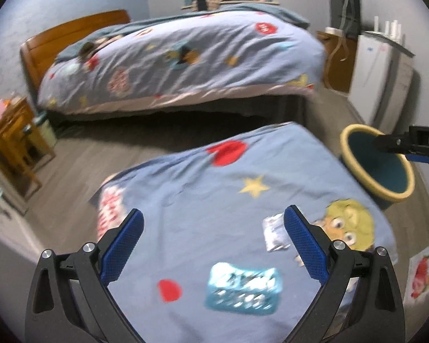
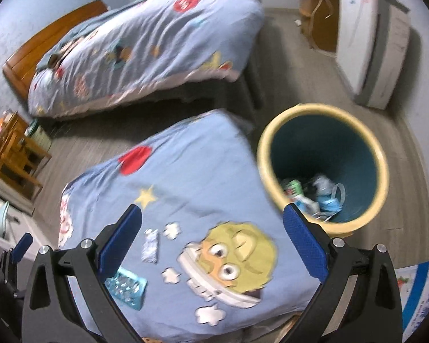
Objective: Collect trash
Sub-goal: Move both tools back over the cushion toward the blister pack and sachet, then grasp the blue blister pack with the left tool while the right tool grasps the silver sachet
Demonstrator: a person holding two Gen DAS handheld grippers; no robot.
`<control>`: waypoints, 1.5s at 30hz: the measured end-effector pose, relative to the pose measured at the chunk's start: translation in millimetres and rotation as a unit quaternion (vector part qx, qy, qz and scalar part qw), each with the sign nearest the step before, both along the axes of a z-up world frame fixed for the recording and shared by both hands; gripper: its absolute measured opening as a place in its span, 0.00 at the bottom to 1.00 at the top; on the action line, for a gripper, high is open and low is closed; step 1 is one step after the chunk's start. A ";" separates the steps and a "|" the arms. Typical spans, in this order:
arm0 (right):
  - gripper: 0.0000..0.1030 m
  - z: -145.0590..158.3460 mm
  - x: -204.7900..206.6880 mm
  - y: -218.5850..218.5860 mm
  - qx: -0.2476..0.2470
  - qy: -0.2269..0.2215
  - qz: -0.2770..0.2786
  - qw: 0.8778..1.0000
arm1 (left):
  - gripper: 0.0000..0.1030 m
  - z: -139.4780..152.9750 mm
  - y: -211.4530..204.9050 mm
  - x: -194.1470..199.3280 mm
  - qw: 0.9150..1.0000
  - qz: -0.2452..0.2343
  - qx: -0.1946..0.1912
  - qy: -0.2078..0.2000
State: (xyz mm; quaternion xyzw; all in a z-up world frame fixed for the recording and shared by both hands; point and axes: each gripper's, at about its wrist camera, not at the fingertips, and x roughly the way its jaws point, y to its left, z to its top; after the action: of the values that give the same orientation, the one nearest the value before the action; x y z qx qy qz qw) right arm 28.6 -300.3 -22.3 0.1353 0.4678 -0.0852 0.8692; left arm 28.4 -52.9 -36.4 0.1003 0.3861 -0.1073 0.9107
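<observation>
A teal blister pack [image 1: 243, 288] and a silver foil wrapper [image 1: 274, 233] lie on a blue cartoon-print cover [image 1: 214, 177]. My left gripper [image 1: 214, 223] hovers open above them, with the wrapper just inside its right finger. To the right stands a yellow-rimmed bin [image 1: 357, 128], and my right gripper [image 1: 397, 144] reaches over its mouth. In the right wrist view my right gripper [image 2: 213, 217] is open and holds nothing. The bin [image 2: 323, 108] holds several pieces of trash [image 2: 317, 197]. The foil wrapper [image 2: 151, 245] and blister pack [image 2: 127, 287] lie near its left finger.
A large bed [image 1: 186, 57] with a matching cover and wooden headboard [image 1: 71, 34] stands beyond a strip of grey floor [image 1: 100, 154]. Wooden furniture [image 1: 11, 143] is at the left. A white appliance [image 1: 377, 77] and a wooden cabinet [image 1: 340, 60] stand at the right.
</observation>
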 end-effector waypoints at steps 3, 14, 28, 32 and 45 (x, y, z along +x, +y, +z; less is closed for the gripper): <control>0.94 -10.4 9.2 15.1 0.014 0.010 0.010 1.000 | 0.94 -13.7 20.9 -4.1 1.000 0.013 0.004 0.020; 0.94 -33.7 28.3 26.7 0.030 0.036 0.002 0.999 | 0.94 -91.4 16.0 -13.8 0.990 0.000 -0.019 0.141; 0.94 -35.5 30.2 4.6 0.036 0.035 -0.008 0.999 | 0.94 -135.2 -22.5 -22.7 0.982 0.010 0.017 0.190; 0.94 -36.3 29.4 -1.5 0.040 0.036 -0.015 0.998 | 0.95 -139.5 -25.9 -17.3 0.982 0.000 0.035 0.184; 0.94 -55.7 39.9 24.1 0.020 0.061 0.041 0.997 | 0.76 -123.8 13.9 17.2 0.983 0.031 0.007 0.182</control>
State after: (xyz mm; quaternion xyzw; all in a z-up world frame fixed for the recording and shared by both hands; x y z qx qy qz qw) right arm 68.4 -276.2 -78.0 0.1282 0.5271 -0.0485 0.8387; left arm 45.6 -39.1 -160.2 0.0732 0.5486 -0.0925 0.8277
